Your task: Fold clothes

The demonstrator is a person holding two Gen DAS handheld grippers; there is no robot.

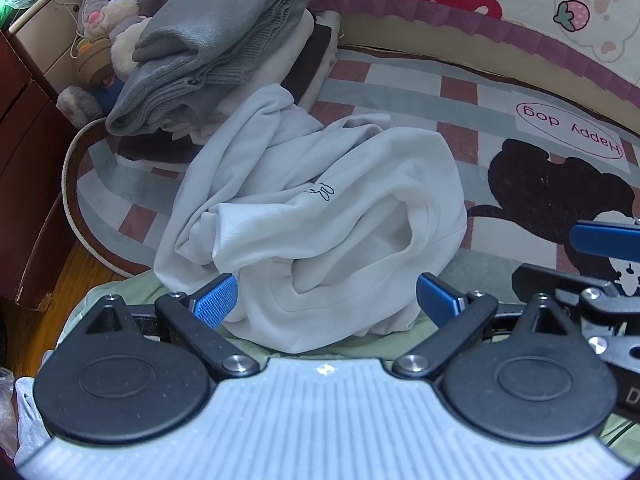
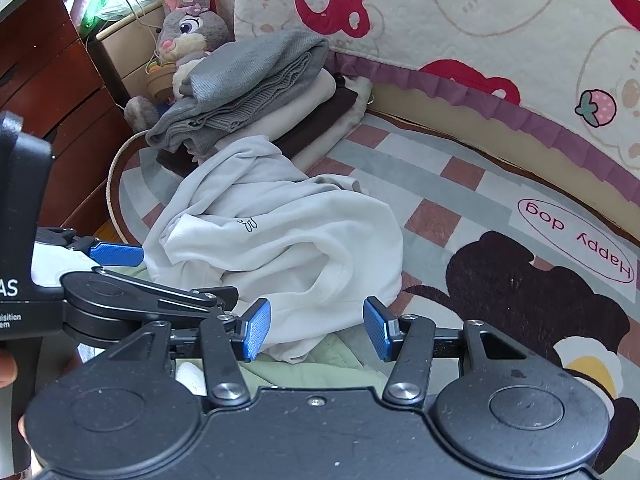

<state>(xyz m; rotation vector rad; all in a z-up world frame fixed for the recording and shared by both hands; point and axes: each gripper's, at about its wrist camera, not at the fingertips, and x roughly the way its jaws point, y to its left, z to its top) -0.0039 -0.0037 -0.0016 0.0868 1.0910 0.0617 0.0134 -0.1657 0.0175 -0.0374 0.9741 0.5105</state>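
A crumpled white sweatshirt (image 1: 312,220) with small dark script lies on the patterned rug (image 1: 460,92); it also shows in the right wrist view (image 2: 280,248). My left gripper (image 1: 326,300) is open, its blue pads on either side of the garment's near edge. My right gripper (image 2: 318,330) is open, just above the near hem. A light green cloth (image 2: 320,368) lies under the near edge. A stack of folded clothes topped by a grey knit (image 1: 216,44) sits behind the sweatshirt, also in the right wrist view (image 2: 256,76).
A grey bunny plush (image 1: 116,4) sits behind the stack by a cream drawer unit (image 2: 132,48). Dark wooden furniture (image 1: 24,160) stands at left. A bed with a bear-print quilt (image 2: 480,12) borders the rug at the back. Wooden floor (image 1: 76,276) shows at left.
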